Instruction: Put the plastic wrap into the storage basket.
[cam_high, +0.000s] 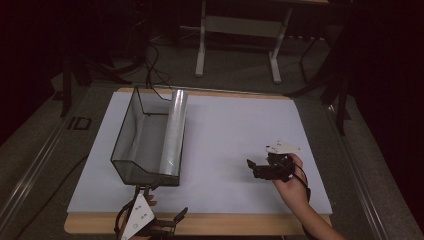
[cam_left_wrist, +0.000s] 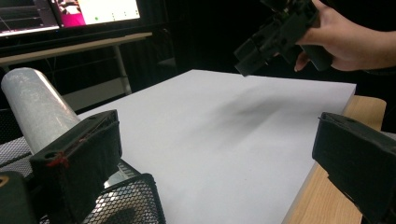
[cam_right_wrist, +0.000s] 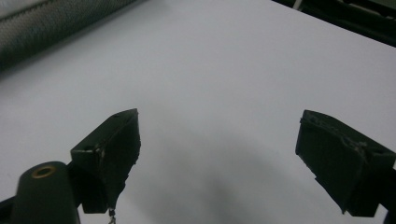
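- High view: we see a black mesh basket (cam_high: 131, 145) lying on the left part of the white sheet (cam_high: 225, 145) that covers the table, with a roll of clear film (cam_high: 174, 131) resting lengthwise along the basket's right wall
- High view: our right gripper (cam_high: 256, 167) sits over the right part of the sheet, well apart from the basket, its jaws pointing left toward it; the right hand (cam_high: 292, 187) holds it from behind
- Right gripper view: we see both black jaws standing wide apart with bare white sheet between them and nothing in their grip; the mesh basket (cam_right_wrist: 56, 23) crosses the top left corner, blurred
- High view: our left gripper (cam_high: 172, 217) is at the near edge of the table, just below the basket's near end, its grey plate tilted up
- Left gripper view: we find its jaws spread wide and holding nothing; the roll of film (cam_left_wrist: 35, 109) lies just behind the left jaw, and a corner of the basket (cam_left_wrist: 126, 200) shows at the bottom
- Left gripper view: the right gripper (cam_left_wrist: 247, 58) hangs above the far side of the sheet, a soft shadow under it
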